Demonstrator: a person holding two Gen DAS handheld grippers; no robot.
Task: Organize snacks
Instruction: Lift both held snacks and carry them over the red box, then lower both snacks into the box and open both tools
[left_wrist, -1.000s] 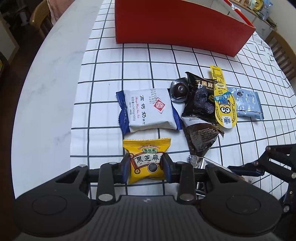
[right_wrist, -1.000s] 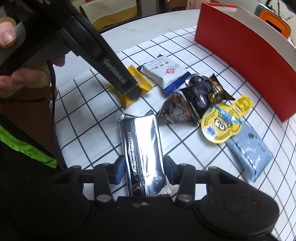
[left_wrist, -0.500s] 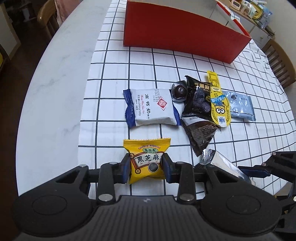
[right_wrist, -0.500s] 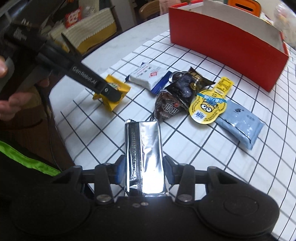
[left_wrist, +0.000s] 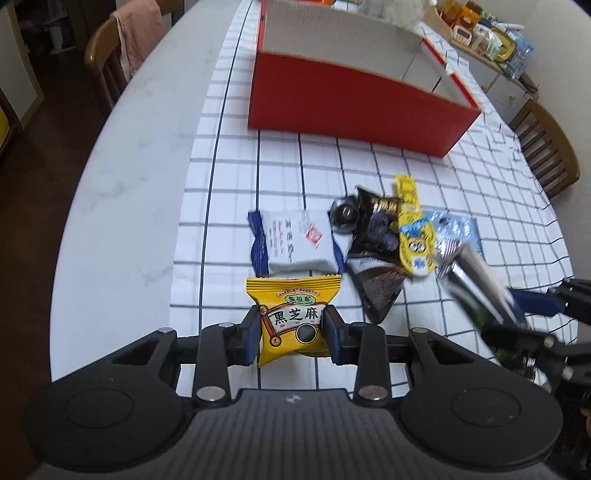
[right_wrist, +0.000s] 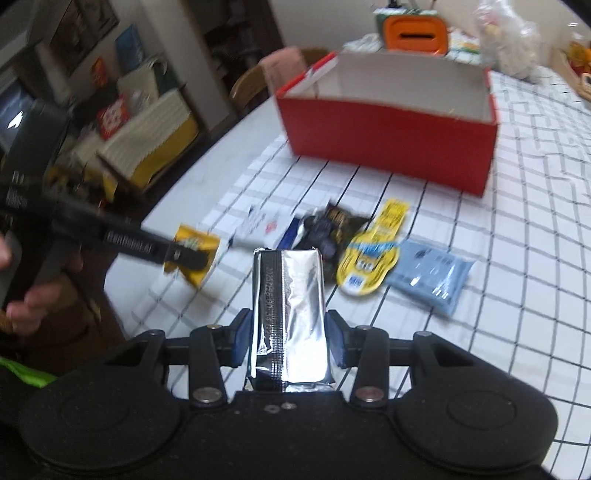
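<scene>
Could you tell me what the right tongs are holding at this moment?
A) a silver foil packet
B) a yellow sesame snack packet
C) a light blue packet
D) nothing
A: in the right wrist view the right tongs are closed on the silver foil packet, while the yellow sesame packet sits in the left tongs and the light blue packet lies on the checked tablecloth.

both wrist views look down across the table, sharing the slightly blurred red box (left_wrist: 354, 107)
</scene>
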